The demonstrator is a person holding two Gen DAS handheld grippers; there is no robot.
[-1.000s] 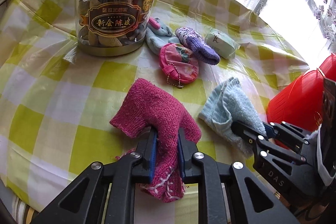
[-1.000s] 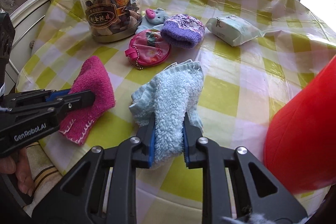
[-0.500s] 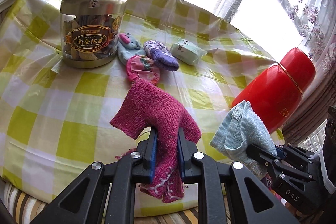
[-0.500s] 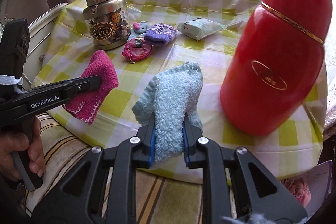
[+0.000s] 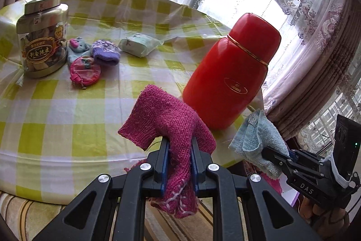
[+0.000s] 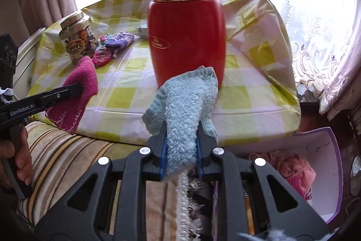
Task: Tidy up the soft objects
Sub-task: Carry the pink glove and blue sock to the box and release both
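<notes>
My left gripper (image 5: 179,150) is shut on a magenta knit cloth (image 5: 167,119), held in the air off the table's front edge; it also shows in the right wrist view (image 6: 76,92). My right gripper (image 6: 181,137) is shut on a light blue fluffy cloth (image 6: 187,101), held in front of the table edge, also seen in the left wrist view (image 5: 257,137). A white box with a purple rim (image 6: 325,173) at lower right holds pink soft items (image 6: 295,171). A purple knit piece (image 5: 105,52), a small blue plush (image 5: 77,46) and a pink pouch (image 5: 84,70) lie on the table.
A tall red flask (image 6: 187,26) stands near the table's front edge, just behind the blue cloth. A snack jar (image 5: 41,37) stands at the far left, a tissue pack (image 5: 138,44) behind. The table has a yellow checked cover (image 5: 67,110). A striped cushion (image 6: 67,157) lies below.
Both grippers have drawn back and to the right from the table with their cloths. The red flask and the box have come into view.
</notes>
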